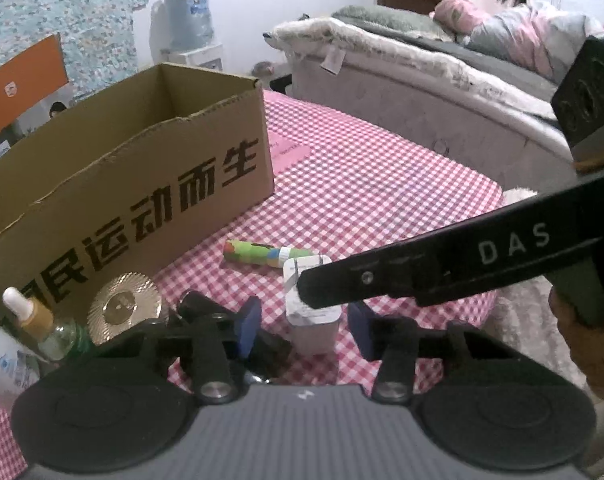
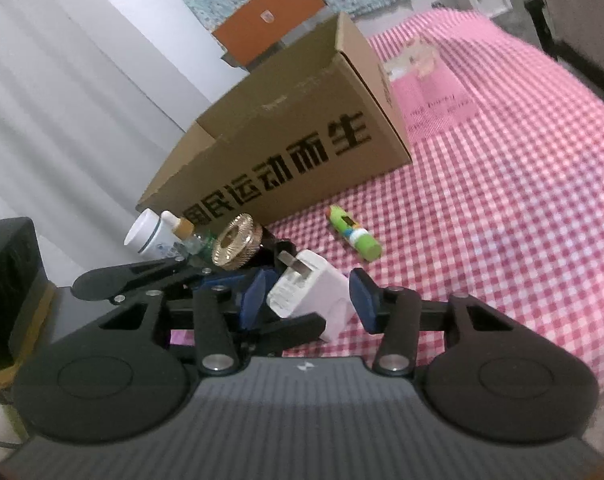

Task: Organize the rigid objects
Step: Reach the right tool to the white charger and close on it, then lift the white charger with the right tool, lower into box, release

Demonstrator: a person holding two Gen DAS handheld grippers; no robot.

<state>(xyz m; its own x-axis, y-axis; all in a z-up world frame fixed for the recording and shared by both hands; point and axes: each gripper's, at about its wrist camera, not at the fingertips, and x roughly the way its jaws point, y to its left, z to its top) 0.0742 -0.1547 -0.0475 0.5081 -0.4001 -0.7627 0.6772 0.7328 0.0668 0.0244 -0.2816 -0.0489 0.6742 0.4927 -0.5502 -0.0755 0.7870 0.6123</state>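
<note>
Just in front of the cardboard box [image 1: 141, 184], on the checked cloth [image 1: 382, 184], the white charger plug [image 1: 312, 312] lies between the blue pads [image 1: 247, 326] of the left gripper [image 1: 306, 328]. In the left wrist view its long axis runs away from the camera toward the box, prongs at the far end. The jaws stand fairly narrow, and a sliver of cloth shows on either side, so the pads bracket the plug without pressing it. One black finger [image 1: 366, 280] of the right gripper reaches in from the side away from the box, and its tip overlaps the plug's prong end.

Seen from the right wrist, the plug is on the near side of the box [image 2: 302, 152], tilted, with its prongs aimed toward the box and the gold ribbed disc [image 2: 233, 246]. It sits squarely between the pads [image 2: 364, 296] of the right gripper [image 2: 310, 298], which are also narrow. The pads look flush with its sides, though I cannot tell whether they truly clamp it. Left fingers [image 2: 121, 276] crowd in from the disc's side.

Both hands are equally close to the plug, so the likely risk is the two tools fouling each other. The glue stick [image 2: 356, 238] lies free, farther along the box front.
</note>
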